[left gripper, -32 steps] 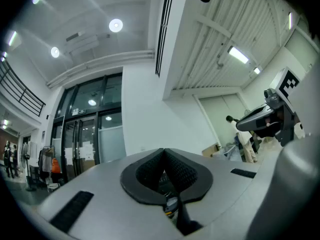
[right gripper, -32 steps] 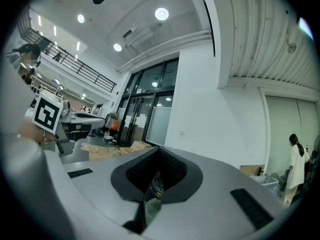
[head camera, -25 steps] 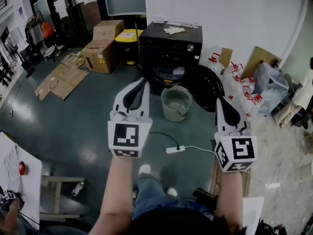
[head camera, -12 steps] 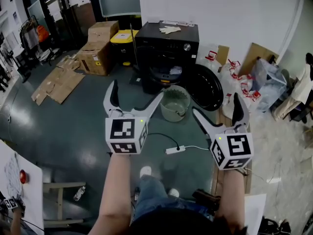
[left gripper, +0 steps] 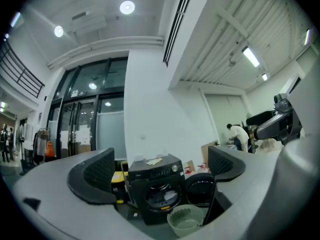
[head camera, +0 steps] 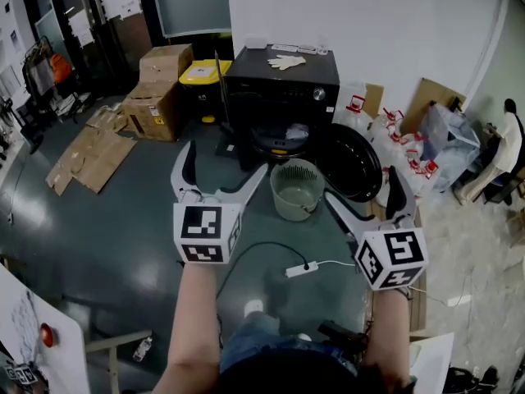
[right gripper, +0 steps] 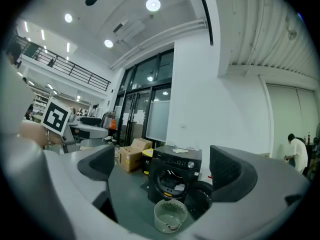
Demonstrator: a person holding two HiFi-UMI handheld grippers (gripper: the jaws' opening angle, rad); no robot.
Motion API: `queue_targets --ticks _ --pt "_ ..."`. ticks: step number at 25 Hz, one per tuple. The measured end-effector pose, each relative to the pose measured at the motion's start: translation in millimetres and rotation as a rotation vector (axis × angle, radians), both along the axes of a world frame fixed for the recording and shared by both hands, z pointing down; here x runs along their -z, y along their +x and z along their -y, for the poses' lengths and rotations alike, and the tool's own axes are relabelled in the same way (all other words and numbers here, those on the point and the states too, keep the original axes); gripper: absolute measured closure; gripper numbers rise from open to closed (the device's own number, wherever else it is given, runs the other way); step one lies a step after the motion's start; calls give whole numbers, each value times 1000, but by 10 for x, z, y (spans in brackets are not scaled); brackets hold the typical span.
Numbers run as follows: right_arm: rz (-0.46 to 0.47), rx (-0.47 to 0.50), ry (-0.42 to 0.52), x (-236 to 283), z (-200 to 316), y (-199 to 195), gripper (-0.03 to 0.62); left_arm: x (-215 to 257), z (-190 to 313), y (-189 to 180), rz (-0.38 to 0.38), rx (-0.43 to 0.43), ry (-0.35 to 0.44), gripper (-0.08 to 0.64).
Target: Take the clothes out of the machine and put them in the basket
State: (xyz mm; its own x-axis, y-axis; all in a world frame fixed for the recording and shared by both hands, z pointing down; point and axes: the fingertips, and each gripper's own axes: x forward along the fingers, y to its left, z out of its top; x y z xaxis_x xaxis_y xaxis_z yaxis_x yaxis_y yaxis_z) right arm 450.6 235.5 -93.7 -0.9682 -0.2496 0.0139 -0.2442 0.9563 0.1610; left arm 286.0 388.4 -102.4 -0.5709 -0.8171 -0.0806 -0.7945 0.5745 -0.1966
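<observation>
1. Head view: The job looks barely begun. The left gripper [head camera: 227, 161] and right gripper [head camera: 362, 185] are held out level above the floor, jaws spread wide and holding nothing, well short of the black machine [head camera: 283, 89] against the white wall. The machine's round door [head camera: 351, 161] hangs open to the right. Pale clothes [head camera: 294, 131] lie in the drum. The green basket [head camera: 283, 205] stands on the floor just in front of the opening and appears empty.
2. Left gripper view: Nothing sits between the wide-set jaws. Beyond them, light laundry shows inside the open drum. The basket below it holds nothing that can be seen.
3. Right gripper view: These jaws also stand far apart and empty, framing the machine. The clothes are in the drum and the basket's ribbed inside is bare. By this evidence every piece remains to be lifted out and dropped in.
</observation>
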Motion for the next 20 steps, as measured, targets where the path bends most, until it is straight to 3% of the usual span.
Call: queue_targets --ticks 10,14,20 --pt "-23 -65 19 -37 -64 -1182 25 -94 -104 -1331 -47 -18 4 -6" --pt "-29 -173 70 -36 15 -1385 26 -198 -108 -1582 -58 -37 -14 -6" --pt "-37 -203 63 -23 50 -1571 28 -285 -149 -1851 -79 -45 -20 -6"
